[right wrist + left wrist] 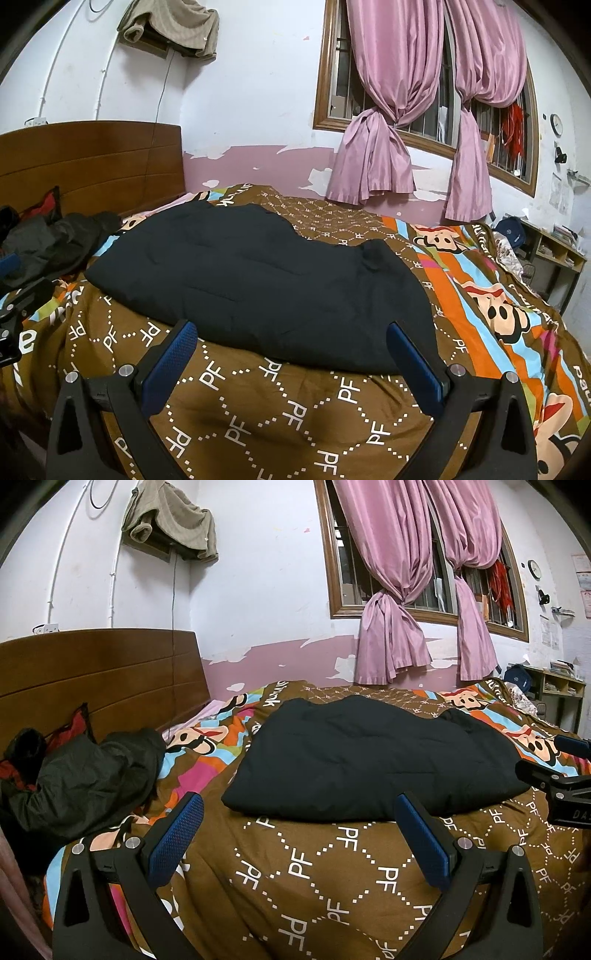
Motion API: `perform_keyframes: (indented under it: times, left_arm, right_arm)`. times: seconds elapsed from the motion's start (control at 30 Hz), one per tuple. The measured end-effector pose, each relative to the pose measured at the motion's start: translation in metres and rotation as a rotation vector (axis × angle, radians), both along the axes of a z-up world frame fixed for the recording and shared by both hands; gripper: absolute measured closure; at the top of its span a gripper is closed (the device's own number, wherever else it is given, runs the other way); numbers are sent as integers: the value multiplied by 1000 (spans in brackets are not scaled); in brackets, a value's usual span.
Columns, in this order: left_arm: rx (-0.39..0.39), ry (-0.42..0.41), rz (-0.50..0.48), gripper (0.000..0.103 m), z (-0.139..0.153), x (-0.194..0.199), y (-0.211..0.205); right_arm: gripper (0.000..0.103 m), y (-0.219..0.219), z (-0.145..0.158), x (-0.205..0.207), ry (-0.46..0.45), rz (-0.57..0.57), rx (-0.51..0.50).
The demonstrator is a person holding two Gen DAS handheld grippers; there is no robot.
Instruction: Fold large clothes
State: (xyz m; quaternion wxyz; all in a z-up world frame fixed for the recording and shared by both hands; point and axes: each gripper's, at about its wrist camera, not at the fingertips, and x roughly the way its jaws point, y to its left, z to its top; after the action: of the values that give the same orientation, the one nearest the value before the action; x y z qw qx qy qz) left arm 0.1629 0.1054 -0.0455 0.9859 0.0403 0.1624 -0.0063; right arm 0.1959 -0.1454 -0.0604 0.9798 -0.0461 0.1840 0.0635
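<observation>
a bed fills the lower half of both views, covered by a brown quilt (332,878) printed with white "pf" letters and bands of cartoon monkey faces. a wooden headboard (99,672) stands at middle left, against a white wall with peeling pink paint low down. at upper right a wood-framed window (424,122) has bars and pink curtains (388,110) tied in knots. a tan cloth (170,517) hangs over something on the wall at upper left; what it covers is hard to make out. a small clock (533,568) sits high at far right, and a shelf (557,247) at the right edge holds what look like papers, too small to read, with a dark blue bag (511,230) next to it. the black coat (258,280) lies flat on the quilt at centre frame, puffy and stitched in panels, its near edge just beyond the fingertips. a dark jacket (85,775) is heaped at middle left near the headboard, with red cloth partly hidden behind it. the left gripper (299,812) is spread wide with nothing between its blue pads (177,838). the right gripper (291,339) is likewise spread wide and grips nothing; it also shows cut off at the right edge of the left view.
</observation>
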Motion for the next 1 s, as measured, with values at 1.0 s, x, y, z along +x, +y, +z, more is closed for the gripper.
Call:
perform_keyframes:
  times: [1.0]
  left_arm:
    - [8, -1, -10, 2, 2, -2, -5]
  right_arm:
    - [0, -1, -2, -2, -2, -1, -10]
